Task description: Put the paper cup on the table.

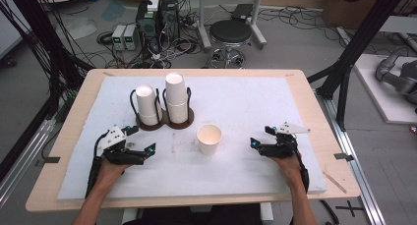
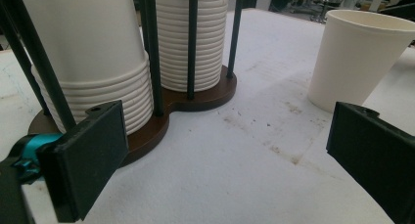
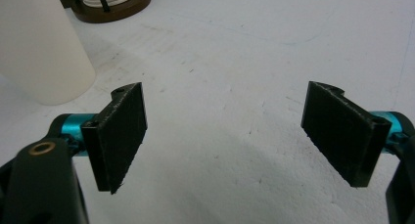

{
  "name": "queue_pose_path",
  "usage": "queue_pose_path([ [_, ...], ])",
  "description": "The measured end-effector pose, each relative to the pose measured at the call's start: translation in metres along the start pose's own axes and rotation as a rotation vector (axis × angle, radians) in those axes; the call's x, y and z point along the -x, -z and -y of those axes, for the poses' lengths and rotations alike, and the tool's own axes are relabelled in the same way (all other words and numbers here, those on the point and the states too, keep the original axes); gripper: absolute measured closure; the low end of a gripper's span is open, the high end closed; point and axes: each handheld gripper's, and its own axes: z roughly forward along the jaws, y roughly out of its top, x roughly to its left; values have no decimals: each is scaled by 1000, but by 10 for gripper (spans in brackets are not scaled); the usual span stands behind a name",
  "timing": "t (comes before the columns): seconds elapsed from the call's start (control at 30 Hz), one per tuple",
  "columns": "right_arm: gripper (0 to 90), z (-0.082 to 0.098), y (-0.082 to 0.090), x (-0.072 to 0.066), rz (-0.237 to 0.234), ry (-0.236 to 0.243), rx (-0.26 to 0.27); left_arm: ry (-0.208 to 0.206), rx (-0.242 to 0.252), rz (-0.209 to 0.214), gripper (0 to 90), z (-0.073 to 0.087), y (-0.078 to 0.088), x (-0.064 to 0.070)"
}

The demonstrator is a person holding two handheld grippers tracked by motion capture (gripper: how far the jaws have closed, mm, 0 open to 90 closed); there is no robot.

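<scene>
High view, worktop: wooden worktop under a white mat.
High view, cup: single paper cup upright on the mat, mouth up, between the two grippers and just in front of the brown cup holder.
High view, stacks: two stacks of cups, upside down inside the holder's black rods; the right one taller.
High view, left gripper: low over the mat, left of the cup, apart from it; fingers spread.
High view, right gripper: right of the cup, apart from it; fingers hard to read here (small and dark).
Left gripper view, fingers: wide apart, nothing between them but mat; right finger cut off by the frame edge.
Left gripper view, cup: upper right, standing clear of the fingers.
Left gripper view, holder: straight ahead; stack tops cut off at the frame top.
Right gripper view, fingers: wide, bare mat between them.
Right gripper view, cup: far left, blurred, rim out of frame, not touched.
Right gripper view, holder: top left corner, only its base edge visible.
</scene>
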Motion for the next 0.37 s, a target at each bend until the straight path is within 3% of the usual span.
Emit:
queue_pose_path([
  [0.37, 176, 0, 1, 1, 3, -4, 6, 12, 1, -5, 18, 0, 0, -1],
])
